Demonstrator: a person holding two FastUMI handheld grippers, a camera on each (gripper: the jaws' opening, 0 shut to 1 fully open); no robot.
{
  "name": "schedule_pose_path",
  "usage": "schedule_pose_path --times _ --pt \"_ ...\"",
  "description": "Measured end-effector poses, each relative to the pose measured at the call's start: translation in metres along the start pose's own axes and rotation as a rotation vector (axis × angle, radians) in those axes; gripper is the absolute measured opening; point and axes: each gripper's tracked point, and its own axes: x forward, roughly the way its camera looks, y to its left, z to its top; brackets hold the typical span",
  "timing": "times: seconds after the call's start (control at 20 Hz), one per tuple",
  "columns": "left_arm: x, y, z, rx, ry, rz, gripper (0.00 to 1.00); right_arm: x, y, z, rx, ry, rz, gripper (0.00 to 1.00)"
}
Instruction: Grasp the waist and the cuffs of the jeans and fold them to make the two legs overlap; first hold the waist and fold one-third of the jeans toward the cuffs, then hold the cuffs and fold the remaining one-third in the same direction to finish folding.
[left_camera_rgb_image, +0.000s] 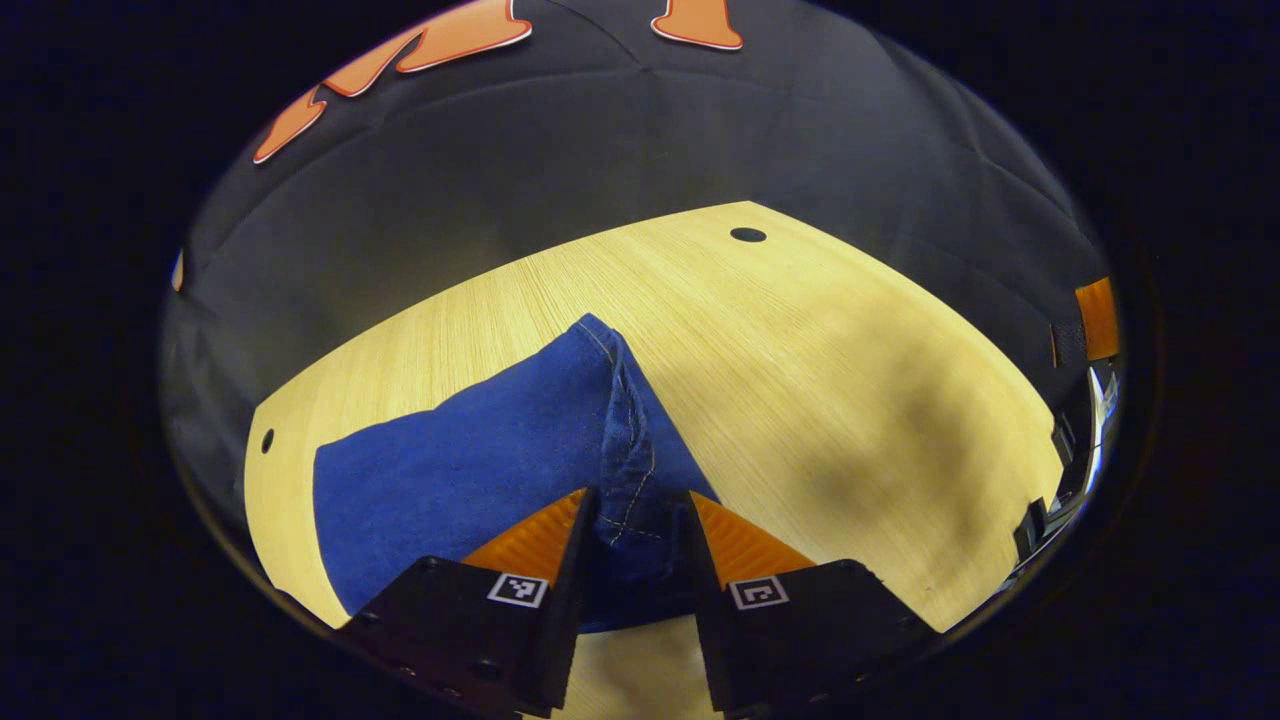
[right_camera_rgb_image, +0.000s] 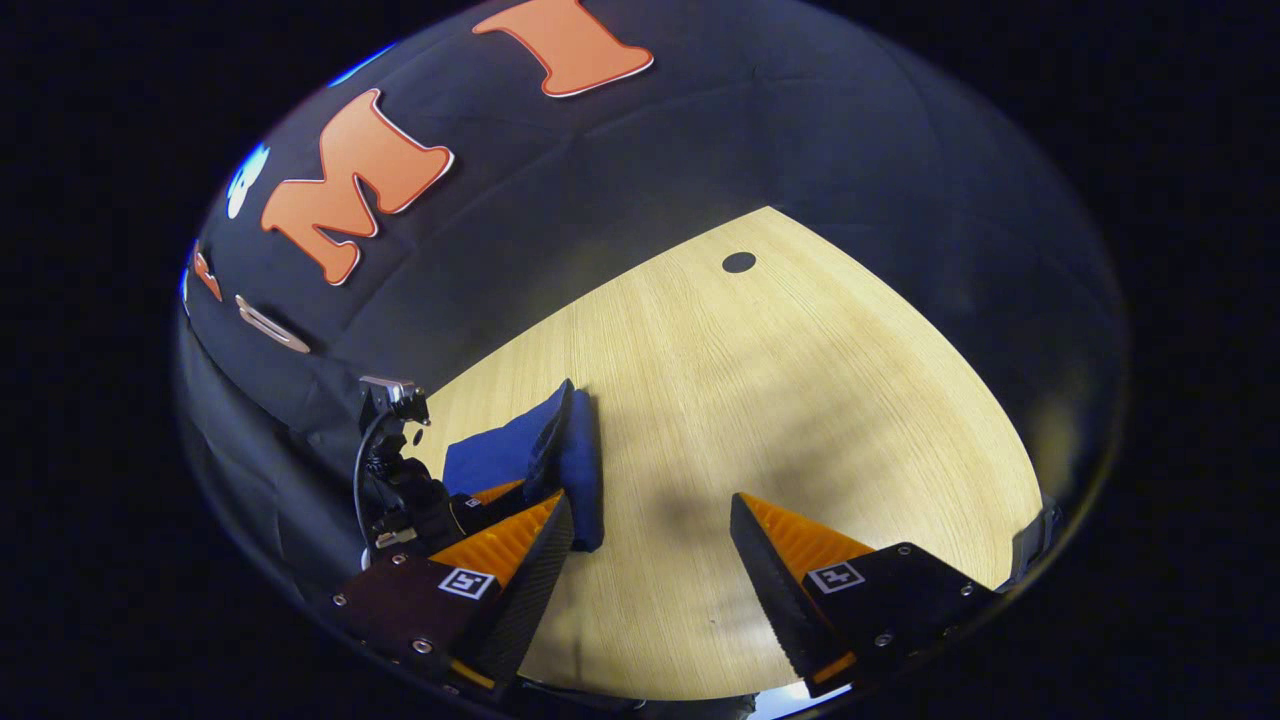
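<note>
In the left gripper view the left claw is closed on a seamed edge of the jeans, which lie folded on the tabletop, likely to carry a fold; in the right gripper view the right claw gapes empty just beside the jeans, apparently free to assist.

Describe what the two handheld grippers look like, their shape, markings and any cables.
Each gripper, left gripper and right gripper, has two wedge-shaped ribbed jaws on dark blocky bodies with screws, each body carrying a small square black-and-white marker. In the right gripper view, the left gripper carries a black cable.
</note>
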Motion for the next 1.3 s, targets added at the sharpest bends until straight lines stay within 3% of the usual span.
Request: schedule_pose_path --times 0.05,0.1,0.2,0.35,0.45,0.75,0.95,1.3 --pt "-0.001 -0.015 -0.003 -0.039 0.005 -0.071 0.52 0.000 0.000 0.001 -0.002 -0.002 -0.002 0.98" --pt "-0.014 -0.026 -0.001 -0.069 0.001 -0.123 0.67 0.000 -0.001 0.002 -0.002 -0.003 -0.007 0.98" --pt "-0.020 -0.033 0.005 -0.085 -0.029 -0.159 0.99 0.000 -0.004 0.000 -0.001 -0.001 -0.017 0.98" --pt "-0.057 -0.032 0.018 -0.205 -0.071 -0.239 0.99 -0.003 0.006 0.004 0.001 -0.016 -0.008 0.98" --pt "-0.079 -0.010 0.029 -0.269 -0.112 -0.239 0.99 -0.002 0.018 0.005 0.004 -0.028 0.004 0.98" --pt "-0.168 0.088 0.058 -0.306 -0.277 -0.124 0.98 -0.009 0.062 0.014 -0.073 -0.099 -0.019 0.98" --pt "-0.227 0.141 0.062 -0.288 -0.397 -0.037 0.98 -0.020 0.111 0.036 -0.131 -0.195 0.010 0.97" --pt "-0.330 0.243 0.068 -0.241 -0.604 0.237 0.98 -0.051 0.189 0.068 -0.248 -0.425 0.020 0.97"
